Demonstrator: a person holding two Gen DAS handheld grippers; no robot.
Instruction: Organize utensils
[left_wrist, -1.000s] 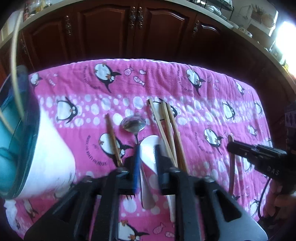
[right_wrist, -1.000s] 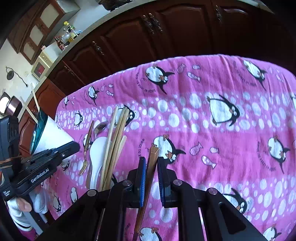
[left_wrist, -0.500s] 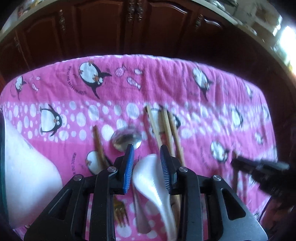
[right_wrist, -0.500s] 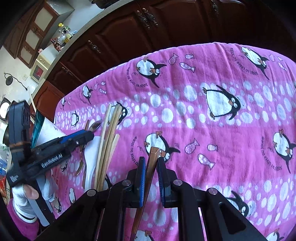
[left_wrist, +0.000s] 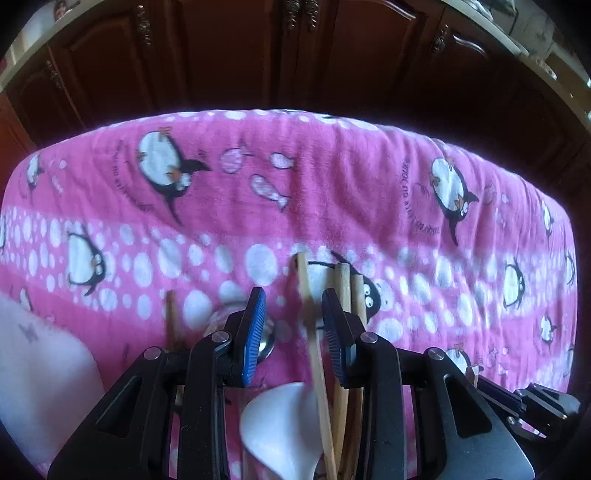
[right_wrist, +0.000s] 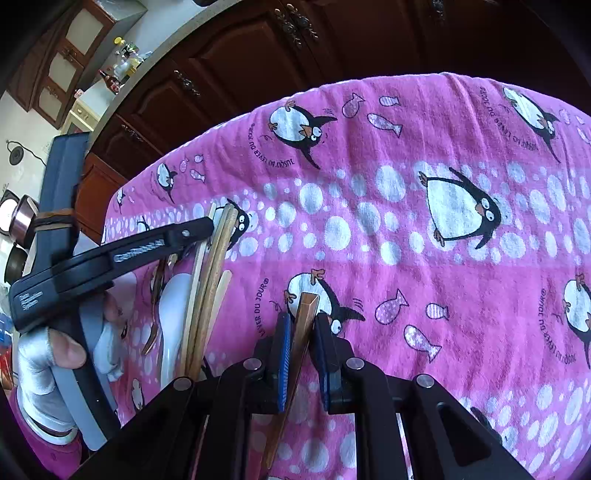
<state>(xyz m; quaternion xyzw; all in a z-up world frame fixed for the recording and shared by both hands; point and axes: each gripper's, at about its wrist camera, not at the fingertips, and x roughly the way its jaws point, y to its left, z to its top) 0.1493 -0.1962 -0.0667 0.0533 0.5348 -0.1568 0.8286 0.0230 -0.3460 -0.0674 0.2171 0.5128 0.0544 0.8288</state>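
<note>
Right gripper (right_wrist: 300, 328) clamped on a flat reddish-brown wooden stick (right_wrist: 301, 332). Left gripper (left_wrist: 293, 325) parted, holding nothing, poised over a pale bamboo chopstick (left_wrist: 314, 343). Just below and between its pads, a white ceramic spoon (left_wrist: 280, 424); beside its right pad, darker wooden chopsticks (left_wrist: 349, 291). Beyond, pink penguin-print cloth (left_wrist: 332, 177) covering the desk.

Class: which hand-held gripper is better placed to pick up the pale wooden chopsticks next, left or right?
Left. The left hand-held gripper hovers open directly over the chopsticks, one lying between its fingers. The right hand-held gripper is already occupied, shut on a brown utensil handle.
</note>
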